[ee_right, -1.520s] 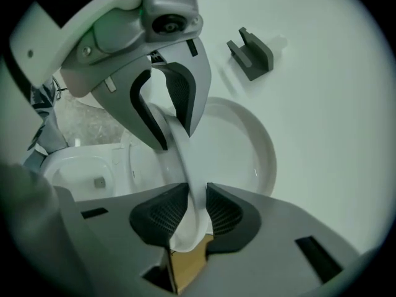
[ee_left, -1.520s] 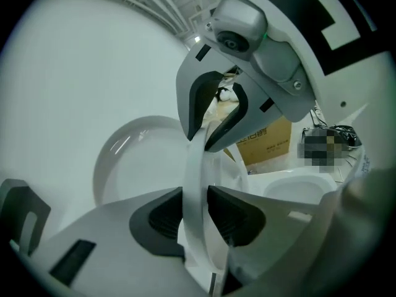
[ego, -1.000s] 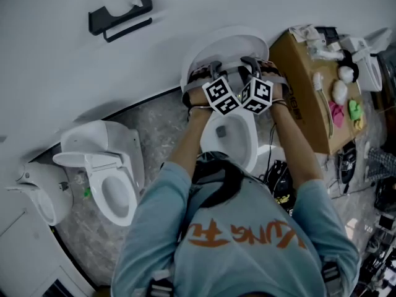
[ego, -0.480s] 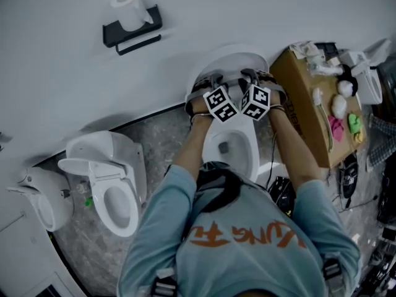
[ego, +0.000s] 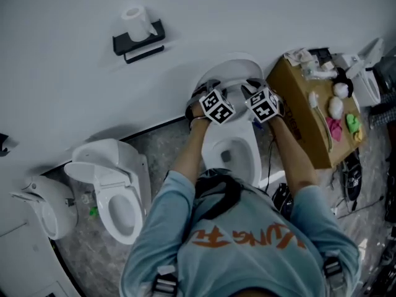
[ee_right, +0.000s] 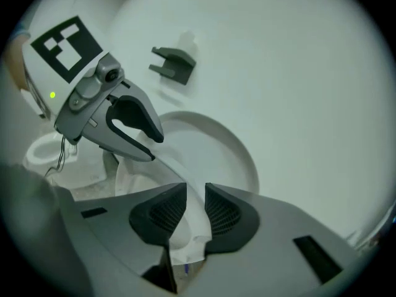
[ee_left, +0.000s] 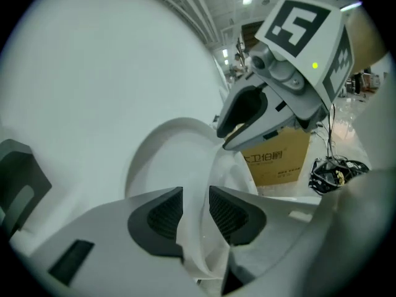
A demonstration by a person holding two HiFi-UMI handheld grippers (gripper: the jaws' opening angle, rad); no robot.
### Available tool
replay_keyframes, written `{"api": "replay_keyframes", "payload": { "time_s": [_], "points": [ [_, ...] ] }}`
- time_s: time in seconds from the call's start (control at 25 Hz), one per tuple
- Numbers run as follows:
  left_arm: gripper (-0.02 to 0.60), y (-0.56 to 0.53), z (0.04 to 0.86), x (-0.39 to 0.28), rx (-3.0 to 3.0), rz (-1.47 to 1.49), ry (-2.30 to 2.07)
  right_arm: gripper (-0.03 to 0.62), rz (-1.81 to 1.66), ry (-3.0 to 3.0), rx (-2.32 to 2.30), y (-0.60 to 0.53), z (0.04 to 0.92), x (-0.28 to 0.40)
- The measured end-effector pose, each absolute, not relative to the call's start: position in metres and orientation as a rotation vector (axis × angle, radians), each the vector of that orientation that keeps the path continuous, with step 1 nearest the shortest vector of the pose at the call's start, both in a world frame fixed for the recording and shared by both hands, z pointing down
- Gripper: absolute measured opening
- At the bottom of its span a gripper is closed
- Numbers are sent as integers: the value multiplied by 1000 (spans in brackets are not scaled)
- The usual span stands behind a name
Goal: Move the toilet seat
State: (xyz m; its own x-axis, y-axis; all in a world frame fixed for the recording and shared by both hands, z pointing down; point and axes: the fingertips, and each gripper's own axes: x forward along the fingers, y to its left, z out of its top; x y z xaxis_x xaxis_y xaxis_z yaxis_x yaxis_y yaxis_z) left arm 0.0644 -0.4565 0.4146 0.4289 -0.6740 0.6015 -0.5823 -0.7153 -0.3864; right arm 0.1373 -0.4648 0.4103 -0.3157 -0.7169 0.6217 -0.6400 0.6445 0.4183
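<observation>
The white toilet (ego: pixel 230 150) stands against the wall in the head view, its lid (ego: pixel 234 67) raised. The toilet seat (ego: pixel 230 84) is lifted steeply off the bowl, close to the lid. My left gripper (ego: pixel 207 88) grips the seat's left side and my right gripper (ego: pixel 251 85) its right side. In the left gripper view the seat's thin rim (ee_left: pixel 199 178) runs between the ribbed pads of the left gripper (ee_left: pixel 195 208), which is shut on it. The right gripper view shows the seat rim (ee_right: pixel 197 224) pinched the same way by the right gripper (ee_right: pixel 195 209).
A second toilet (ego: pixel 114 187) and another white fixture (ego: pixel 44 204) stand to the left. A black paper holder (ego: pixel 140 39) with a roll hangs on the wall. A cardboard box (ego: pixel 304 113) carrying small items stands close on the right, with cables (ego: pixel 348 173) on the floor.
Both grippers have carried the seat further up and back toward the lid, and their marker cubes now stand a little farther apart. More of the bowl shows.
</observation>
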Motion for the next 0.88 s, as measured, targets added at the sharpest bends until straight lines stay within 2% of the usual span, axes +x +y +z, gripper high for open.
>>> {"api": "replay_keyframes", "payload": {
  "time_s": [0.2, 0.48, 0.76, 0.88],
  "points": [
    [126, -432, 372, 69, -2664, -911, 1304, 0, 94, -2185, 1317, -437, 378, 162],
    [119, -375, 319, 73, -2766, -529, 1664, -2, 204, -2426, 1496, -390, 313, 198],
    [26, -313, 275, 50, -2628, -274, 1955, -3, 240, -2632, 1575, -332, 255, 235],
    [10, -285, 250, 58, -2562, -203, 1952, -3, 252, -2663, 1579, -305, 251, 248]
  ]
}}
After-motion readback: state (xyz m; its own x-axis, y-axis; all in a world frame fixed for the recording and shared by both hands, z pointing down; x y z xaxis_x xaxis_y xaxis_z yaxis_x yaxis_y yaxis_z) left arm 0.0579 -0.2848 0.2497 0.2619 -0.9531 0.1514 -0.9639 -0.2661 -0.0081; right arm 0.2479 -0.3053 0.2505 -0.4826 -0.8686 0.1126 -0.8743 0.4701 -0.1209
